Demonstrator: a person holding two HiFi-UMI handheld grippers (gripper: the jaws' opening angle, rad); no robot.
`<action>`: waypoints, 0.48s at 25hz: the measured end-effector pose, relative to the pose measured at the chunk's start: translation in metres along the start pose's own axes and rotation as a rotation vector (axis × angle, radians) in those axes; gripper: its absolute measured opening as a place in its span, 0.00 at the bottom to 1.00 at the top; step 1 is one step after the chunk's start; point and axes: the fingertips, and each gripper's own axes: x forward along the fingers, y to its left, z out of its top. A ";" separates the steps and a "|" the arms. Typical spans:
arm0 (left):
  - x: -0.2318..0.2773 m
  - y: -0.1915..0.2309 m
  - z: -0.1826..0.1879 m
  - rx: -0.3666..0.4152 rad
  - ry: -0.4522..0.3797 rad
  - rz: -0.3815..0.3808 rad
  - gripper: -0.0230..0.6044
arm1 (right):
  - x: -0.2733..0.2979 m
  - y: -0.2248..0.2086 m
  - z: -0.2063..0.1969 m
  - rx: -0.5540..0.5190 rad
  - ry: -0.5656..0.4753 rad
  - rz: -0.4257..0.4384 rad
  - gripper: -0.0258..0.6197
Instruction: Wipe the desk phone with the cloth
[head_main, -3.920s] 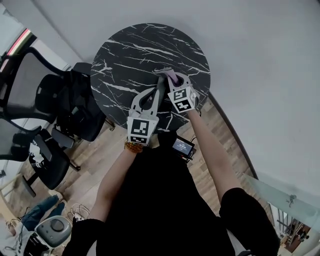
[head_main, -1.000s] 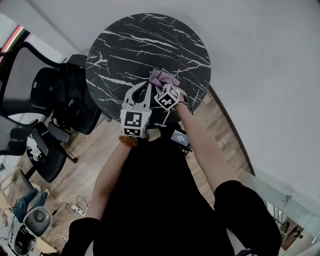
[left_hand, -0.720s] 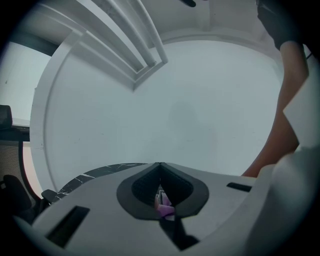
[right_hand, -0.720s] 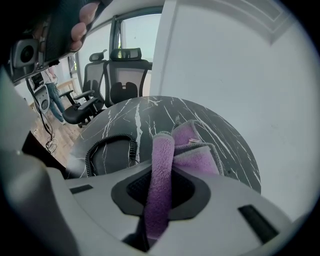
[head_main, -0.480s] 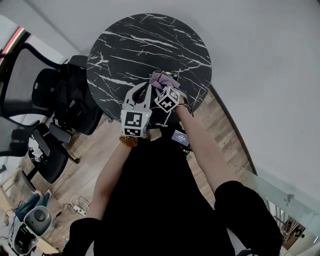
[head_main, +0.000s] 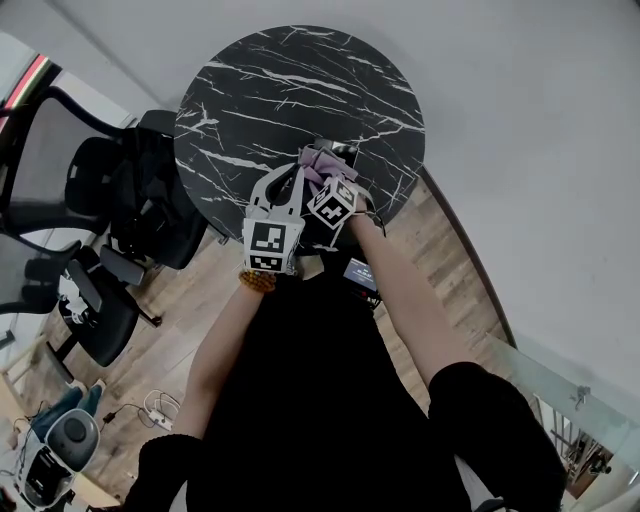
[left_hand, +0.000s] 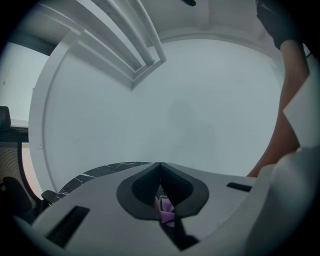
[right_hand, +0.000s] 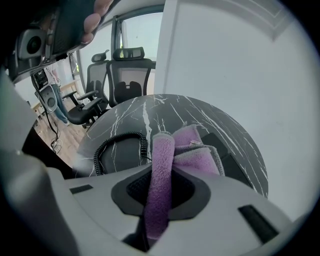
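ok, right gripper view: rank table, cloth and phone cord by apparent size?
Largest to smallest:
1. table
2. cloth, inflated by closeness to the camera
3. coiled phone cord

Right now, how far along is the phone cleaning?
Done: the purple cloth is picked up and clamped in the right hand-held gripper. In hand: the cloth lies on the desk phone on the round table, apparently mid-wipe. Left: the coiled cord side is uncovered; how much is clean can't be told. The left hand-held gripper is shut.
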 end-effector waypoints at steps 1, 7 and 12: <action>-0.001 0.000 0.000 0.004 0.001 0.000 0.06 | 0.000 0.001 -0.001 0.001 -0.002 0.001 0.13; -0.004 0.002 -0.004 0.014 0.010 0.004 0.06 | 0.001 0.007 -0.003 -0.001 -0.005 0.006 0.13; -0.005 0.002 -0.004 0.023 0.010 0.004 0.06 | 0.002 0.010 -0.006 0.006 -0.005 0.002 0.13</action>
